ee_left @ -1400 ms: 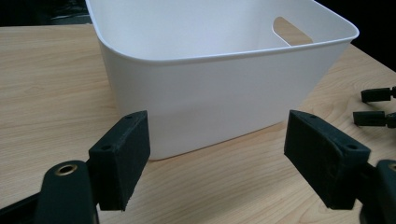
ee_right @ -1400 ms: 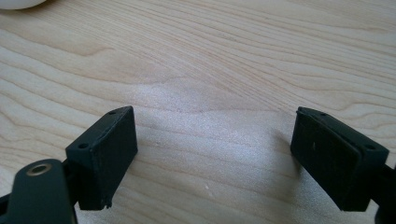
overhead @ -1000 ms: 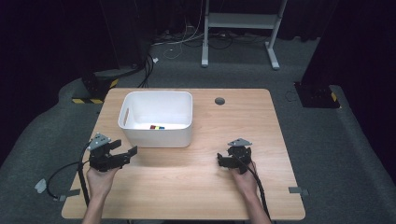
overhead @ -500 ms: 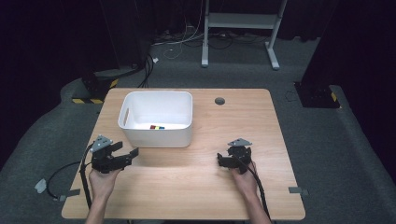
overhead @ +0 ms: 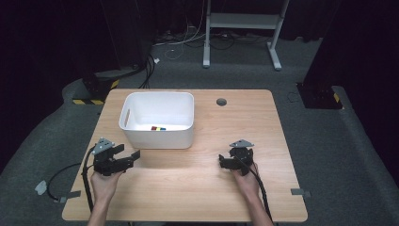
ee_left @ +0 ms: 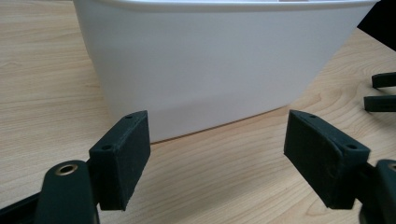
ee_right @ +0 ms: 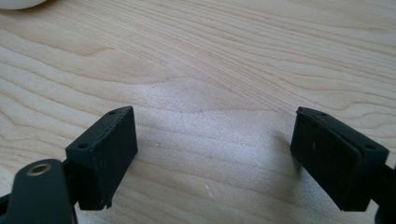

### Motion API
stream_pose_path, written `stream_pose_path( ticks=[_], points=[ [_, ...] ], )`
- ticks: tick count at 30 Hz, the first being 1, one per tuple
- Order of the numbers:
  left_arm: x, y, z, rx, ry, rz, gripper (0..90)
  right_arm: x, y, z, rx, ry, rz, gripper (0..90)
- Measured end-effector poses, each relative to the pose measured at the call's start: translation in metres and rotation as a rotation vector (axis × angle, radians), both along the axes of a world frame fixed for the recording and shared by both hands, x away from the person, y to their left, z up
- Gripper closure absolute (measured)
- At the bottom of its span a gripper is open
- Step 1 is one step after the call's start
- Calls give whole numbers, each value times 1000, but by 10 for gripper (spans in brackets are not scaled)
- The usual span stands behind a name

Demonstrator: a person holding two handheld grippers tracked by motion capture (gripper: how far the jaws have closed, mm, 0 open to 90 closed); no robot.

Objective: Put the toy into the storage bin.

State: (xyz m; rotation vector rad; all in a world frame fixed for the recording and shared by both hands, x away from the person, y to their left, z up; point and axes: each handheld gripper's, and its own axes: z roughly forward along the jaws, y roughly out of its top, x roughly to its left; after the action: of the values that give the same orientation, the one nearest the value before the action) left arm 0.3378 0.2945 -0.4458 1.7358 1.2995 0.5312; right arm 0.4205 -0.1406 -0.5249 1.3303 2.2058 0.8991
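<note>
While left gripper (overhead: 128, 157) sits jaws spread, empty, just short of white tub (overhead: 159, 136) wall, right gripper (overhead: 225, 161) rests released on bare table (overhead: 263, 122). Small coloured blocks (overhead: 158, 127) lie inside tub. Risk: low approach shoves tub instead of clearing rim.

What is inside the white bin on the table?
In the bin, the high view shows a few small coloured blocks, red, blue and yellow, near its front wall. That wall covers the floor just behind it, so more may lie there.
</note>
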Motion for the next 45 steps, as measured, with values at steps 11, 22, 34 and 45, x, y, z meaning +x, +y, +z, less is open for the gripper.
stream_pose_path(
  ticks=[11, 22, 34, 45],
  points=[
    [3, -2, -7, 12, 8, 1, 230, 0, 0, 0, 0, 0, 0, 145],
    [5, -2, -12, 11, 13, 7, 232, 0, 0, 0, 0, 0, 0, 145],
    [8, -1, -17, 19, 23, 17, 236, 0, 0, 0, 0, 0, 0, 145],
    [9, 1, -23, 25, 31, 32, 238, 0, 0, 0, 0, 0, 0, 145]
  ],
)
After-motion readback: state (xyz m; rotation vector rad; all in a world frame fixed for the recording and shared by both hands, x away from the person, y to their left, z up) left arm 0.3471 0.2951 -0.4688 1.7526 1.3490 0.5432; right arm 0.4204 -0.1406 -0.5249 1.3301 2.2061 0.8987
